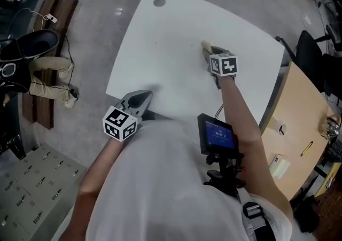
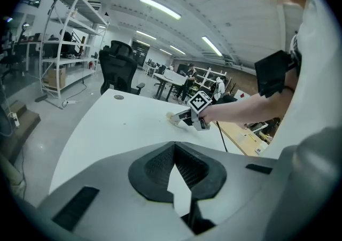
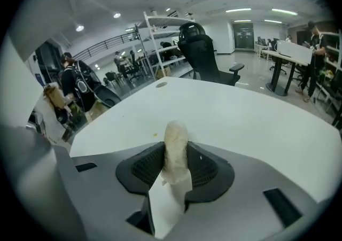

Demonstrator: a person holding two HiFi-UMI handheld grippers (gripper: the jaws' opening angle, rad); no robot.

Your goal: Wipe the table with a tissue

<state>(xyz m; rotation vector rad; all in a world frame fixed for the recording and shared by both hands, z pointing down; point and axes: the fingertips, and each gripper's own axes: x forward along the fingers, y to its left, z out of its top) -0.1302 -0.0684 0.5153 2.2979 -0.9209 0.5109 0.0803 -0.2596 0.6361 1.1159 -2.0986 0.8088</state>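
Nearest the person, the left gripper (image 1: 145, 96) hovers over the near-left edge of the white worktop (image 1: 160, 47). Its jaws are closed tip to tip with nothing between them, and it takes no part in the wiping.

Further in, towards the middle-right of the worktop, the right gripper (image 1: 208, 53) is clamped on the tissue (image 3: 175, 144). The tissue is a pale, rolled wad pinched between the two pads. Its long axis runs along the line the gripper points, and its rounded end sticks out past the fingertips. That end slants down and seems to rest on the surface, though actual contact is hard to confirm. So the tissue leads and the gripper follows, and I judge that any wiping stroke must keep the wad, not the jaws, on the worktop. A tiny yellowish speck (image 3: 155, 134) lies just left of the wad.

Bare surface stretches well ahead of the tissue and to its left. The worktop's right edge is closer, with a wooden desk (image 1: 299, 111) just beyond it. At the far corner sits a round cable hole (image 1: 159, 2), and past that edge stands an office chair (image 3: 206, 53).
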